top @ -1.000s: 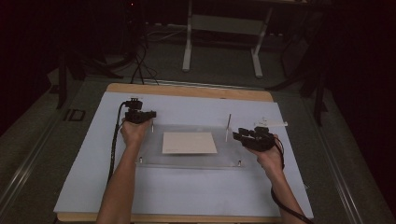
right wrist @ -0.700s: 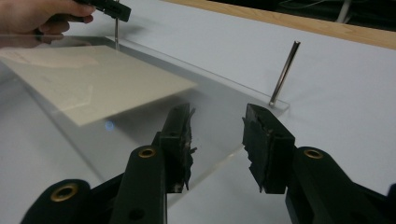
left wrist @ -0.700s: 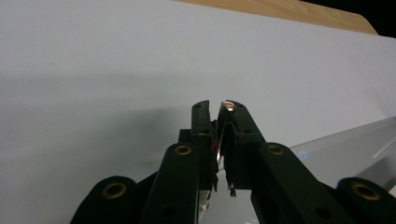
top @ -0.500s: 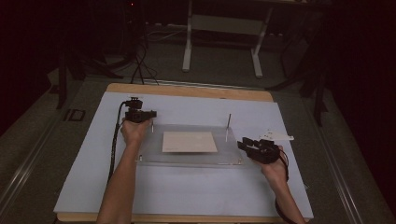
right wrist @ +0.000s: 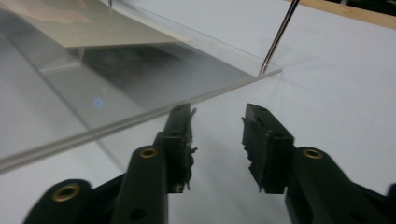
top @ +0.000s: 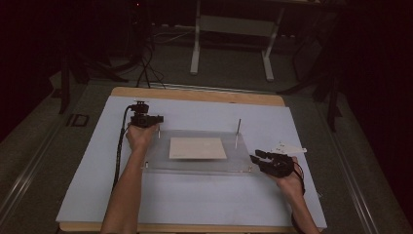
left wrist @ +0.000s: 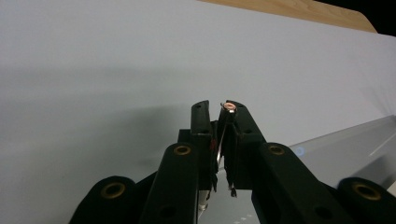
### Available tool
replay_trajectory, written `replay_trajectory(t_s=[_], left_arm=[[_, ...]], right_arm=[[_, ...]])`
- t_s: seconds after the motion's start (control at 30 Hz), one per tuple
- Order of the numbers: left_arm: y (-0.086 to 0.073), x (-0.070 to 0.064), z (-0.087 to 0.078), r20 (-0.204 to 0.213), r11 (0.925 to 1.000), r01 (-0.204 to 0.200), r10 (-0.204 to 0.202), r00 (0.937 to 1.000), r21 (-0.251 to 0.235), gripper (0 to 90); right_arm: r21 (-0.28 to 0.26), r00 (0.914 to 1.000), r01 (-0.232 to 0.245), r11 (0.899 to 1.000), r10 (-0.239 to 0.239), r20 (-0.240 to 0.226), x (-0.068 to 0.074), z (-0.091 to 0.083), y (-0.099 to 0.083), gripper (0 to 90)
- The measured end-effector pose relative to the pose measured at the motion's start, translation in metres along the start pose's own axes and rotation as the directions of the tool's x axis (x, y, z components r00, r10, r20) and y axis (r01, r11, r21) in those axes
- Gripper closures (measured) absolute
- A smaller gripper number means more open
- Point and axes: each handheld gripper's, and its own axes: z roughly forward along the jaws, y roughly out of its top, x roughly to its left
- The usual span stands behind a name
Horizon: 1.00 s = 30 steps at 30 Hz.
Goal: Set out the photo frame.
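Observation:
A clear acrylic plate (top: 195, 163) lies in the middle of the mat, with a beige sheet (top: 198, 148) on it. A thin metal rod (top: 237, 131) stands upright at the plate's back right corner. At the back left corner my left gripper (top: 146, 120) is shut on a thin metal pin (left wrist: 228, 107) with a coppery head, seen between the jaws of the left gripper (left wrist: 218, 110). My right gripper (top: 256, 156) is open beside the plate's front right corner. In the right gripper view, the right gripper (right wrist: 217, 116) holds nothing, with the plate's edge (right wrist: 140, 116) and the rod (right wrist: 276, 38) just ahead.
The pale mat (top: 195, 200) covers a wooden table (top: 195, 95). A small white flat piece (top: 288, 146) lies on the mat right of the plate. Dark floor, cables and a desk frame (top: 231, 44) lie beyond the table's far edge.
My right gripper has moved back toward the person, from near the upright rod to the plate's front right corner. The left gripper has stayed in place.

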Motion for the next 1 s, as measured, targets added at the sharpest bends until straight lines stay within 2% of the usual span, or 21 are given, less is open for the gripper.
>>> replay_trajectory(t_s=[0.07,0.17,0.23,0.27,0.37,0.4,0.5,0.57,0.6,0.67,0.73,0.9,1.0], left_arm=[[0.000,0.000,0.000,0.001,1.0000,0.003,-0.003,1.0000,0.001,83.1],[0.000,0.001,0.000,0.005,1.0000,0.006,-0.006,1.0000,0.002,83.0],[0.000,0.001,0.001,0.002,1.0000,0.006,-0.006,1.0000,0.001,83.1],[0.000,0.001,0.001,0.002,1.0000,0.008,-0.008,1.0000,0.000,83.1],[0.001,0.001,0.000,0.010,1.0000,0.008,-0.008,0.9999,0.004,83.0],[0.001,0.001,0.000,0.011,0.9999,0.008,-0.008,0.9999,0.007,83.0],[0.001,0.001,0.001,0.010,0.9998,0.017,-0.017,0.9998,0.005,82.9],[0.001,0.002,0.001,0.010,0.9998,0.020,-0.020,0.9997,0.007,82.9],[0.001,0.002,0.001,0.012,0.9997,0.023,-0.023,0.9997,0.007,82.9],[0.002,0.003,0.002,0.019,0.9995,0.029,-0.029,0.9994,0.008,82.7],[0.002,0.004,0.001,0.026,0.9995,0.031,-0.031,0.9992,0.011,82.5],[0.002,0.005,0.001,0.035,0.9994,0.033,-0.034,0.9988,0.010,82.2],[0.002,0.005,0.001,0.038,0.9994,0.033,-0.033,0.9987,0.011,81.8]], right_arm=[[0.009,0.9997,0.013,1.000,-0.013,-0.020,-0.001,0.001,-0.002,57.4],[-0.011,0.9965,0.055,0.998,-0.056,-0.062,0.005,0.002,-0.002,54.1],[-0.045,0.9895,0.100,0.994,-0.104,-0.100,0.011,0.003,0.001,52.6],[-0.058,0.9861,0.124,0.991,-0.130,-0.104,0.014,0.003,0.001,50.4],[-0.071,0.9773,0.198,0.978,-0.202,-0.064,0.021,0.005,0.003,47.1],[-0.069,0.9720,0.226,0.972,-0.230,-0.050,0.023,0.005,0.004,46.1],[-0.090,0.9589,0.282,0.955,-0.283,-0.009,0.029,0.006,0.006,35.2],[-0.112,0.9548,0.294,0.949,-0.297,-0.009,0.031,0.006,0.008,35.0],[-0.121,0.9555,0.292,0.949,-0.295,-0.005,0.031,0.005,0.008,35.4],[-0.141,0.9544,0.292,0.946,-0.298,-0.023,0.030,0.005,0.008,39.4],[-0.154,0.9561,0.280,0.948,-0.290,-0.044,0.030,0.005,0.007,41.9],[-0.177,0.9645,0.243,0.954,-0.257,-0.061,0.027,0.006,0.009,42.3],[-0.176,0.9668,0.233,0.956,-0.248,-0.064,0.027,0.005,0.009,42.2]])
